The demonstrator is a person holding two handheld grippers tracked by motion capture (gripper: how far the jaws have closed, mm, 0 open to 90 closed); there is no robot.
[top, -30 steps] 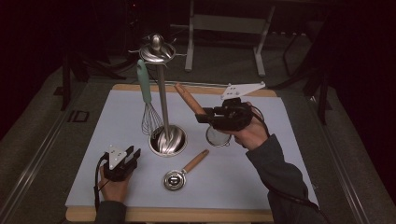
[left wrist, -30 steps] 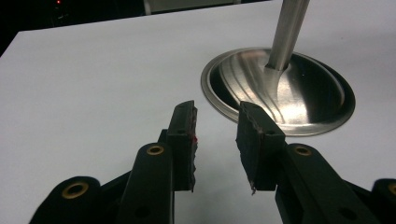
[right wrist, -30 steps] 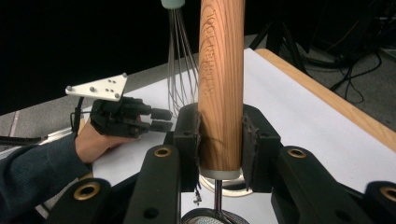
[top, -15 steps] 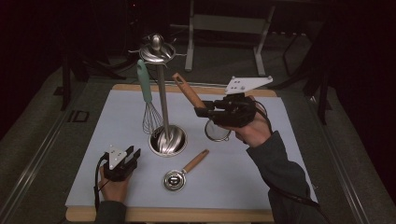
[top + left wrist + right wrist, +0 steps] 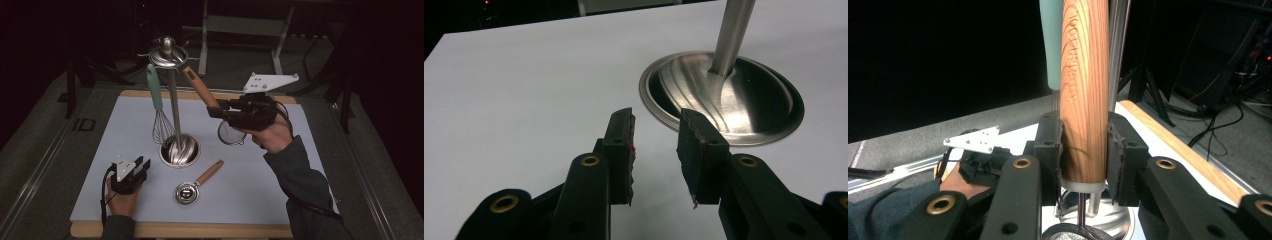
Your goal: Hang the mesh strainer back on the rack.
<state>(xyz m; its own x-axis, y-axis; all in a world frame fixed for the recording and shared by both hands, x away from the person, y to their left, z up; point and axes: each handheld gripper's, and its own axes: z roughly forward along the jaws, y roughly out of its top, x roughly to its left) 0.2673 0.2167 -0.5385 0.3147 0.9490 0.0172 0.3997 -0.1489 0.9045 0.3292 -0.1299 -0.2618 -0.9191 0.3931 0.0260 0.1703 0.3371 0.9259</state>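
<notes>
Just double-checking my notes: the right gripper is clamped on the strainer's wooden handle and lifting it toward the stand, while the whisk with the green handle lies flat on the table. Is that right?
Not quite. The whisk isn't lying flat; the high view shows it hanging from the stand. The rest holds: the right gripper is clamped on the strainer's wooden handle.

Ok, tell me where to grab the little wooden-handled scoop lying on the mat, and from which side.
Grip the scoop by its wooden handle, mid-length, coming straight down from above with the jaws across it. It lies flat on the mat, handle angled up and right, away from the round metal cup, which is too wide and slick. The left tool is nearest, open.
</notes>
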